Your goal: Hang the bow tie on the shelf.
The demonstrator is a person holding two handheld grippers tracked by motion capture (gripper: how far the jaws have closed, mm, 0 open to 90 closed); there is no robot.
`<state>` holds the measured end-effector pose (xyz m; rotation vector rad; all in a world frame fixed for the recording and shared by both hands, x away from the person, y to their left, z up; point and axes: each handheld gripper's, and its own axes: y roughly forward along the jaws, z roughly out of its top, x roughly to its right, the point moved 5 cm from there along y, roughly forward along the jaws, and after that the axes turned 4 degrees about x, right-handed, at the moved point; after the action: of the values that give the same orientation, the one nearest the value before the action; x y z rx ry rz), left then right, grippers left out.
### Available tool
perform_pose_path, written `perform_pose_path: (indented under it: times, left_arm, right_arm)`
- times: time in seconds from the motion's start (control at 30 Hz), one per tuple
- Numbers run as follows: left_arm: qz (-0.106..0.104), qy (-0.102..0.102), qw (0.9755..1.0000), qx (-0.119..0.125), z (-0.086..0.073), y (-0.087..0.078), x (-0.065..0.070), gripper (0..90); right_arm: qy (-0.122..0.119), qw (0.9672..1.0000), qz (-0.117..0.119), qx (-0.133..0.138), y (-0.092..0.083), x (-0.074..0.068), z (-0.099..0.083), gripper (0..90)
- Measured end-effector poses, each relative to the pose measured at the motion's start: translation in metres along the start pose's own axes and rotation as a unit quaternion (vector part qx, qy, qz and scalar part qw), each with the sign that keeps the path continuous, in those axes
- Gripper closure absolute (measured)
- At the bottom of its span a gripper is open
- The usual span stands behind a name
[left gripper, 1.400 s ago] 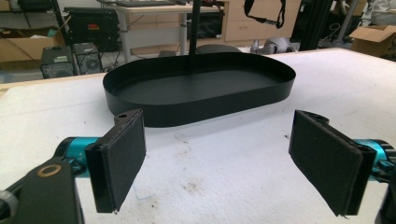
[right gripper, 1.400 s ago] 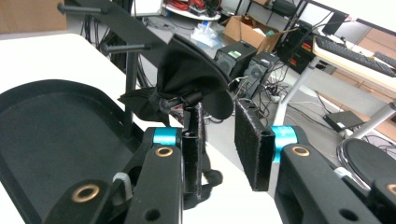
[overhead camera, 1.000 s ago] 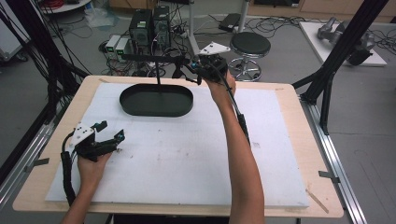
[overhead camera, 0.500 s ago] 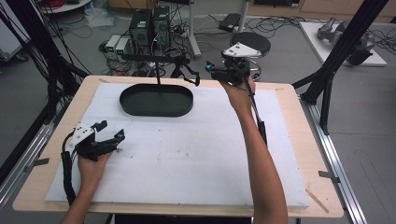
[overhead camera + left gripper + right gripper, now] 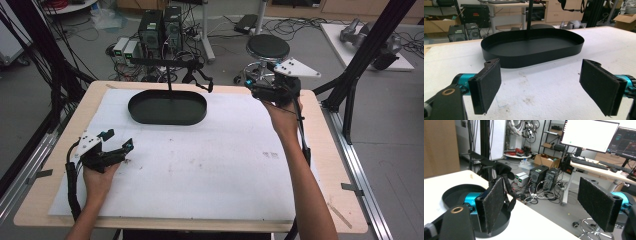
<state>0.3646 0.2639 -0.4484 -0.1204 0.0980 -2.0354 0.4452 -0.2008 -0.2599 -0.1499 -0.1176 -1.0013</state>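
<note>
Toward the far side of the white mat (image 5: 210, 165) sits the black oval tray (image 5: 167, 107), with a thin black post (image 5: 170, 80) rising from its middle to a crossbar (image 5: 165, 62) from which headphones (image 5: 197, 79) hang at the right end. It looks like thin, stiff sheet metal, probably light but top-heavy and smooth enough to slip, so the low rim seems the safest place to pinch, or the post low down. The right gripper (image 5: 256, 89) hovers at the far right of the table, its jaws having just been opening, now spread with nothing between them. The left gripper (image 5: 120, 150) rests near the left edge, jaws likewise apart and empty.
</note>
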Motion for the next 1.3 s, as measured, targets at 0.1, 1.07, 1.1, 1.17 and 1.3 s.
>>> perform_pose_path:
  times: [0.1, 1.07, 1.1, 1.17, 1.3]
  left_arm:
    - [0.001, 0.003, 1.0, -0.002, 0.0, 0.0, 0.001, 17.9]
    - [0.023, 0.006, 0.9997, 0.008, -0.003, -0.002, 0.003, 17.0]
    - [0.023, 0.006, 0.9997, 0.008, -0.003, -0.001, 0.003, 17.0]
    - [0.022, 0.008, 0.9997, 0.006, -0.004, -0.001, 0.003, 17.0]
    - [0.021, 0.01, 0.9997, 0.006, -0.004, -0.001, 0.003, 17.0]
  right_arm:
    - [-0.002, 0.9999, -0.005, 0.015, -0.017, 0.0, -0.001, 18.8]
    - [0.079, 0.9961, -0.015, 0.037, -0.13, -0.04, -0.121, 11.9]
    - [0.077, 0.9964, -0.015, 0.033, -0.131, -0.043, -0.127, 12.0]
    - [0.084, 0.9961, -0.009, 0.025, -0.13, -0.047, -0.137, 12.0]
    - [0.098, 0.9951, -0.008, 0.013, -0.128, -0.05, -0.151, 11.9]
